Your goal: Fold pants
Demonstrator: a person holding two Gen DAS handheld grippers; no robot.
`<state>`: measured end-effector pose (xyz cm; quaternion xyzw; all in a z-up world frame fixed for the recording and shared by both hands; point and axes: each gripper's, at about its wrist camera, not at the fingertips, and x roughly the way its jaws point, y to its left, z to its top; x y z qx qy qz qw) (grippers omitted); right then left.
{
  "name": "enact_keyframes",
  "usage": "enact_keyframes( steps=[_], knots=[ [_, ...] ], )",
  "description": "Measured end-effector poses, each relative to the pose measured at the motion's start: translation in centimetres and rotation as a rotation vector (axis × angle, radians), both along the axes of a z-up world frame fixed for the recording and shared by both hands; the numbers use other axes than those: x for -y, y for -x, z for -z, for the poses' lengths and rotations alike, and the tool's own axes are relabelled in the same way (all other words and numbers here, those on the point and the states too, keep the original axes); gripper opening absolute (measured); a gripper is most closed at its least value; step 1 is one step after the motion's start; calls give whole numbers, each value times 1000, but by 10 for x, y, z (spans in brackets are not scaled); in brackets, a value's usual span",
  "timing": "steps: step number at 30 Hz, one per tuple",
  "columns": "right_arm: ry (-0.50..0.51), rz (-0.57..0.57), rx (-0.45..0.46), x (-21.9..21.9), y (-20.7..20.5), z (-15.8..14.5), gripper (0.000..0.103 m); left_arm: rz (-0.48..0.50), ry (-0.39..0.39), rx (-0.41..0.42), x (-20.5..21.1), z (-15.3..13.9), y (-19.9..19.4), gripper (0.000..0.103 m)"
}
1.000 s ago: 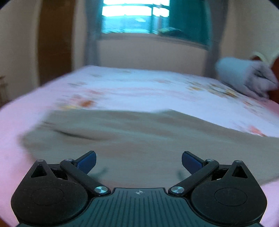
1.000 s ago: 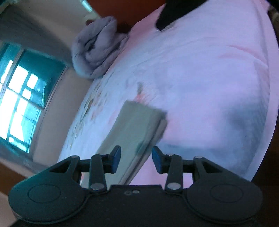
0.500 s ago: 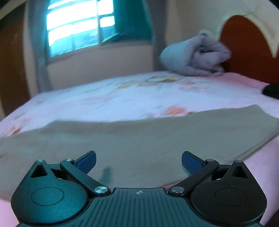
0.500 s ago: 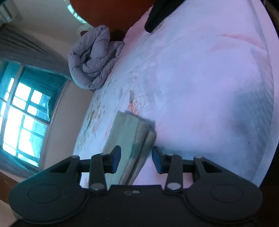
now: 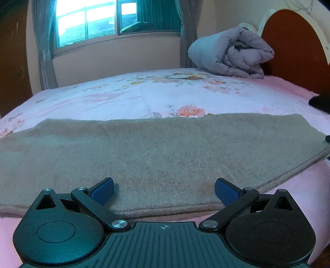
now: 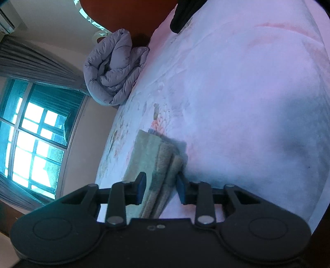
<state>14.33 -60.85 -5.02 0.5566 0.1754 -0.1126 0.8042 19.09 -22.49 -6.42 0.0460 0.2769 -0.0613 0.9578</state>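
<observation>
The tan-brown pants (image 5: 156,148) lie folded lengthwise as a long flat band across the near side of the bed. My left gripper (image 5: 164,188) is open wide, its blue pads just above the pants' near edge, holding nothing. In the right wrist view the pants' end (image 6: 163,162) shows as stacked layers. My right gripper (image 6: 160,183) straddles this end with its pads on either side of the layers, a gap still visible, so it is open.
The bed has a pink floral sheet (image 5: 165,92). A rolled grey quilt (image 5: 231,53) lies at the far right by the red-brown headboard (image 5: 297,45). A black object (image 5: 320,102) sits on the right edge. A window (image 5: 103,18) is behind.
The left view swung right and steadied over the pants' near edge. The right gripper moved forward so the pants' end now sits between its pads.
</observation>
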Motion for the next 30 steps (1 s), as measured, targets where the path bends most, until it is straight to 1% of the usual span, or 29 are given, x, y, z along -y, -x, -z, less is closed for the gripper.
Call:
enact_keyframes(
  steps=[3, 5, 6, 7, 11, 12, 14, 15, 16, 18, 20, 22, 23, 24, 25, 26, 28, 29, 30],
  knots=[
    [4, -1, 3, -1, 0, -2, 26, 4, 4, 29, 0, -1, 5, 103],
    [3, -2, 5, -1, 1, -1, 25, 14, -17, 21, 4, 4, 3, 103],
    [5, -2, 3, -1, 0, 0, 23, 14, -14, 14, 3, 5, 2, 103],
    [3, 1, 1, -1, 1, 0, 23, 12, -1, 0, 2, 5, 0, 103],
    [1, 15, 5, 0, 3, -3, 23, 11, 5, -26, 1, 6, -8, 103],
    [-3, 17, 2, 0, 3, -2, 22, 12, 9, -28, 1, 6, -8, 103],
    [-14, 15, 3, 1, 1, 0, 23, 8, 26, -29, -2, 1, -6, 103],
    [-20, 10, 5, 1, 0, 2, 23, 4, 45, -17, -4, -4, -3, 103],
    [-20, 10, 5, 2, 0, 3, 23, -1, 48, -5, -5, -6, 2, 103],
    [-6, 2, 1, 1, 0, 2, 23, 22, 17, -33, 0, 2, 4, 103],
    [6, 0, -7, -1, 0, 0, 23, 44, -51, -26, 8, 10, 4, 103],
    [31, -8, -17, -3, -4, -4, 29, 28, -25, -27, 6, 8, 3, 103],
    [48, -13, -26, -5, -6, -7, 31, 12, 6, -18, 4, 2, 4, 103],
    [63, -16, -38, -6, -8, -10, 31, -1, 34, -5, 2, -2, 6, 103],
    [74, -20, -48, -7, -10, -11, 31, -15, 35, 4, 2, -2, 7, 103],
    [76, -22, -54, -7, -11, -12, 30, -26, 32, 13, 2, 0, 6, 103],
    [69, -17, -73, -5, -13, -11, 20, -32, 27, -6, 4, 8, 2, 103],
    [69, -17, -79, -4, -13, -10, 15, -25, 4, -7, 7, 12, 0, 103],
    [77, -20, -90, -3, -14, -9, 11, -21, -1, -7, 7, 12, -1, 103]
  ],
)
